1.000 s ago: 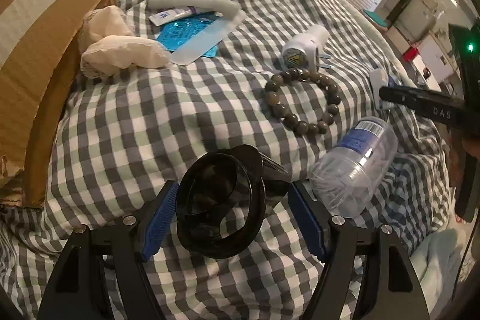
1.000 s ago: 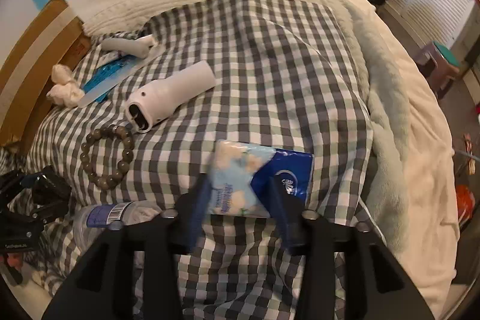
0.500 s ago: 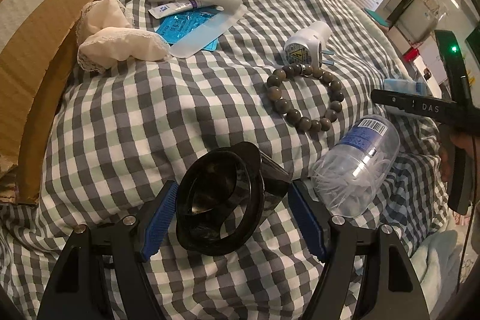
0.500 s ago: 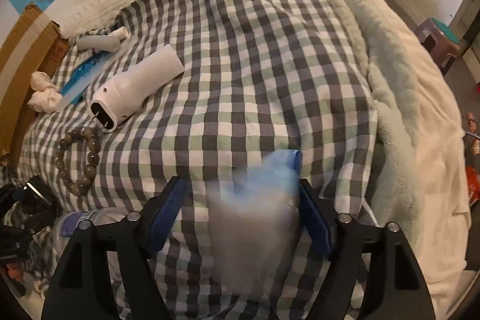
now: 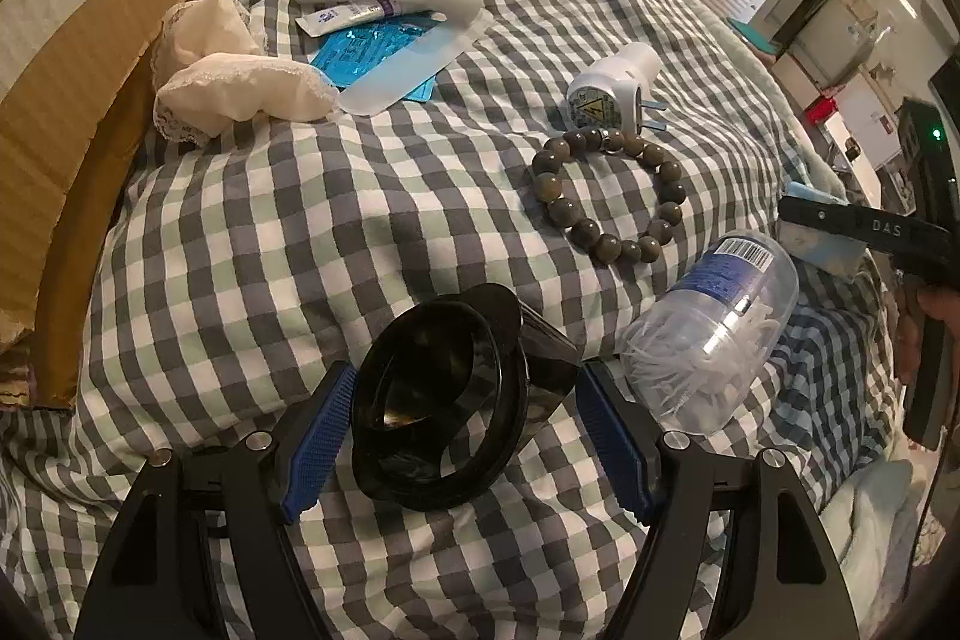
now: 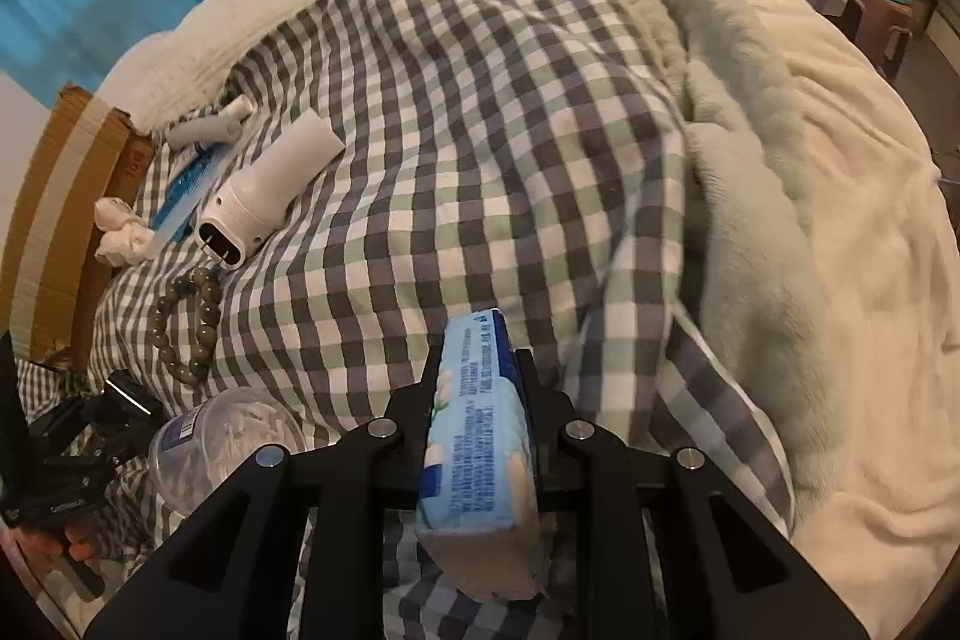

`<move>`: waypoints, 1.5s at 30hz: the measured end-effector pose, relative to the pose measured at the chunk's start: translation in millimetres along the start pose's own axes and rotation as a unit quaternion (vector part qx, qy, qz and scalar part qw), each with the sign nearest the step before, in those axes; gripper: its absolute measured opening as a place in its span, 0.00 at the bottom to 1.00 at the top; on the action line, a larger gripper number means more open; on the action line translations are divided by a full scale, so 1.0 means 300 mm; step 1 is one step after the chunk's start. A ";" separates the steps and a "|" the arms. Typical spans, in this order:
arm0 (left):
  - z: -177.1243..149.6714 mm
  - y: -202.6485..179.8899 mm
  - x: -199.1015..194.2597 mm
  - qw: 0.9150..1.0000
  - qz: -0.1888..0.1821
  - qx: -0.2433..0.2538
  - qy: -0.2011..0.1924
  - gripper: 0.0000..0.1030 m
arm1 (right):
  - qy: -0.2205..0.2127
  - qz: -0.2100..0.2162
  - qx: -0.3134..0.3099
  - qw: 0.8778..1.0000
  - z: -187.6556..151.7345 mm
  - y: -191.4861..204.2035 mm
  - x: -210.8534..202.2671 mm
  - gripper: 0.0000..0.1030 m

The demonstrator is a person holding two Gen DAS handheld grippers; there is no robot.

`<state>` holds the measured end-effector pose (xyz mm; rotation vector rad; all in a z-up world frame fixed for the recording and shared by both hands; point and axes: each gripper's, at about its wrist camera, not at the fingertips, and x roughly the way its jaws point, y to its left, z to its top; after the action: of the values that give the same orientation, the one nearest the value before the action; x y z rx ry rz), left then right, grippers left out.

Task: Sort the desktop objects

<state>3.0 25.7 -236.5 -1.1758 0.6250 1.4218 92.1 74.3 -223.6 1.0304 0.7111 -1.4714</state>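
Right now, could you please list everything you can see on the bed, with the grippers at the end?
black cup: 1, glossy black, on its side between the left gripper's fingers
clear bottle: 1, transparent with blue label, lying right of the cup
bead bracelet: 1, brown-grey, beyond the bottle
white plug device: 1, white, just behind the bracelet
blue packet: 1, blue, far left, under a clear flap
small tube: 1, white and purple, beside the packet
lace cloth: 1, cream, by the cardboard box
tissue pack: 1, blue and white, in the right gripper
checked blanket: 1, grey, green and white
left gripper: open, around the cup
right gripper: shut on the tissue pack
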 end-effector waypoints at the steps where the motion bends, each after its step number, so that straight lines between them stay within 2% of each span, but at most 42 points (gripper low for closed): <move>1: 0.001 0.001 -0.003 1.000 -0.001 -0.002 0.000 0.74 | -0.005 0.005 0.002 1.000 -0.001 0.002 -0.016 0.19; 7: 0.047 0.018 -0.071 0.999 -0.015 -0.027 -0.023 0.74 | -0.033 0.031 -0.021 0.999 0.037 0.082 -0.111 0.19; 12: 0.130 0.037 -0.200 0.997 -0.013 -0.045 -0.067 0.74 | -0.058 0.065 -0.086 0.992 0.076 0.268 -0.203 0.19; 17: 0.227 0.102 -0.389 0.988 -0.020 -0.070 -0.136 0.74 | -0.078 0.102 -0.185 0.974 0.122 0.551 -0.321 0.19; 20: 0.273 0.173 -0.522 0.980 0.004 -0.089 -0.179 0.74 | -0.083 0.127 -0.235 0.960 0.149 0.728 -0.380 0.19; 26: 0.297 0.367 -0.683 0.962 0.056 -0.144 -0.226 0.74 | -0.060 0.174 -0.299 0.936 0.179 1.045 -0.398 0.19; 30: 0.279 0.512 -0.710 0.952 0.101 -0.179 -0.228 0.74 | -0.051 0.186 -0.329 0.925 0.180 1.231 -0.361 0.19; 34: 0.253 0.627 -0.689 0.944 0.114 -0.213 -0.224 0.74 | -0.044 0.204 -0.328 0.921 0.197 1.363 -0.302 0.19; 37: 0.233 0.681 -0.652 0.942 0.124 -0.230 -0.212 0.74 | -0.047 0.213 -0.311 0.925 0.231 1.434 -0.251 0.19; 45: 0.190 0.727 -0.598 0.943 0.129 -0.235 -0.197 0.74 | -0.045 0.227 -0.259 0.938 0.271 1.525 -0.124 0.19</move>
<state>-243.5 -47.8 -106.8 -1.1436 0.1583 2.0433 521.6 -58.2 -100.8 0.6527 0.6887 -0.8567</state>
